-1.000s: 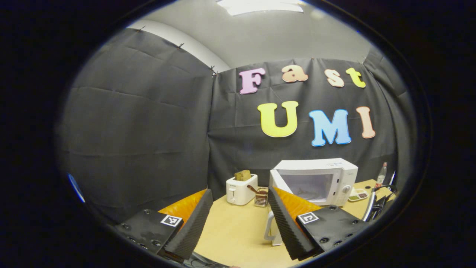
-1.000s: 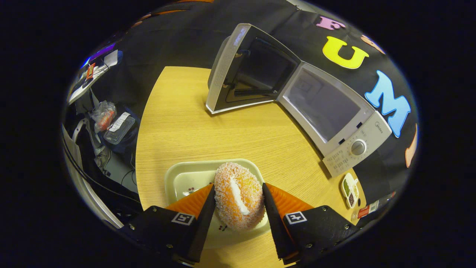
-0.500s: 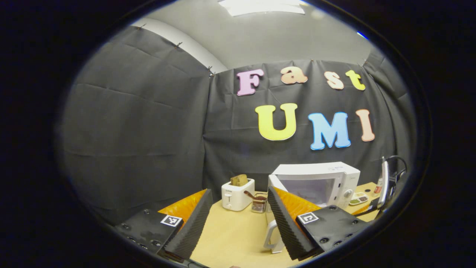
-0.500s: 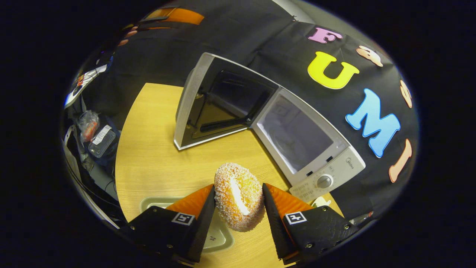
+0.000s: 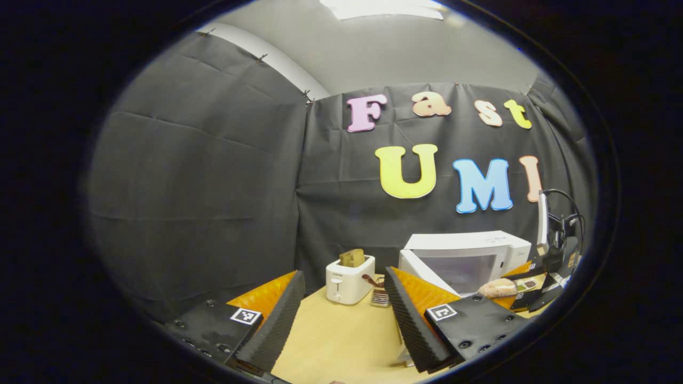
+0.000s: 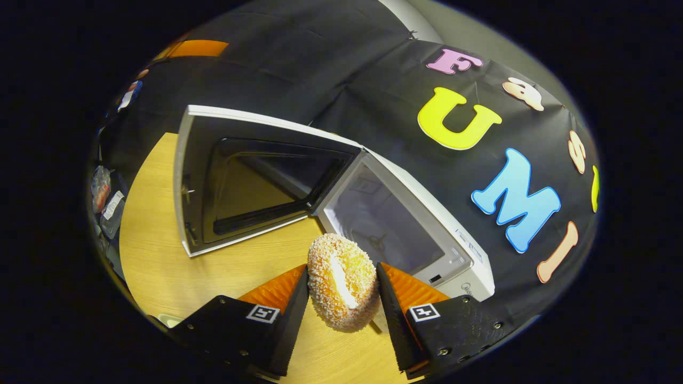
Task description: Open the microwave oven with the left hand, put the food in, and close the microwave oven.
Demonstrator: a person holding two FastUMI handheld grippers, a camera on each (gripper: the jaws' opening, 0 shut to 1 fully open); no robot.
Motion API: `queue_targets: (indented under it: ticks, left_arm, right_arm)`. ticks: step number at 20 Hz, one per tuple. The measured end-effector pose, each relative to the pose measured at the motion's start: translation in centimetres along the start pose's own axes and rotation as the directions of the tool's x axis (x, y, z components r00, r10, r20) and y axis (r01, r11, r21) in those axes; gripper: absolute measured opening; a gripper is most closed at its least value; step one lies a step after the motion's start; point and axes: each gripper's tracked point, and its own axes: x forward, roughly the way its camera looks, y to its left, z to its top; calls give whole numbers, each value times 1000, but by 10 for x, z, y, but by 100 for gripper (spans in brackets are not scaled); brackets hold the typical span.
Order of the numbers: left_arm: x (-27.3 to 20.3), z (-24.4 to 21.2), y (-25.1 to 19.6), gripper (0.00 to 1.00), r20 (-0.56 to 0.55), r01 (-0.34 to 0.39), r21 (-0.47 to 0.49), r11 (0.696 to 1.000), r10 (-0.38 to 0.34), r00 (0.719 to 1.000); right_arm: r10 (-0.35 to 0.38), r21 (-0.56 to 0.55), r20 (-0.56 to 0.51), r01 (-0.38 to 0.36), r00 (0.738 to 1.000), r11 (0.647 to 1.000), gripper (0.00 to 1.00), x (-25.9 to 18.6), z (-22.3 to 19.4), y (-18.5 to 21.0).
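In the right gripper view my right gripper [image 6: 341,285] is shut on a crumb-coated orange bun [image 6: 341,281], held above the wooden table [image 6: 160,266]. Just beyond the bun stands the white microwave [image 6: 405,213] with its door [image 6: 240,176] swung wide to the left and its pale cavity showing. In the left gripper view my left gripper [image 5: 341,309] is open and holds nothing. Farther right in that view sits the microwave [image 5: 469,256], with the bun [image 5: 497,288] and the right gripper [image 5: 528,290] in front of it.
A white toaster [image 5: 349,279] with a slice in it stands left of the microwave, a small wire rack [image 5: 380,296] beside it. A pale tray's corner [image 6: 169,320] peeks out at the lower left of the right gripper view. Bags and cables lie off the table's left edge.
The right gripper has lifted the bun off the tray and carried it close to the open microwave. The left gripper has shifted slightly; the right gripper with the bun now appears in its view.
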Motion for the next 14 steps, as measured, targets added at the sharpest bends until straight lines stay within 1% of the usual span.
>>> queue_targets:
  ticks: [4,7,10,11,13,14]
  left_arm:
    - [22,-6,23,99,0,-17,-1,1000,17,1000]
    - [33,-14,37,99,-11,-35,7,999,35,999]
    - [39,-21,53,94,-30,-50,33,998,51,998]
    - [41,-24,58,94,-36,-58,44,997,60,998]
    - [45,-32,71,99,-56,-72,67,995,76,996]
    - [47,-36,76,99,-65,-76,73,994,81,995]
  right_arm:
    - [-44,-26,10,44,999,999,74,37,14,-17]
    - [-81,-37,20,81,997,996,74,66,15,-29]
    - [-119,-38,1,119,993,992,74,95,3,-42]
    - [-136,-39,-4,136,991,990,74,106,-1,-46]
    - [-167,-51,-25,165,986,985,73,127,-11,-52]
    - [-178,-56,-31,176,984,983,73,137,-14,-54]
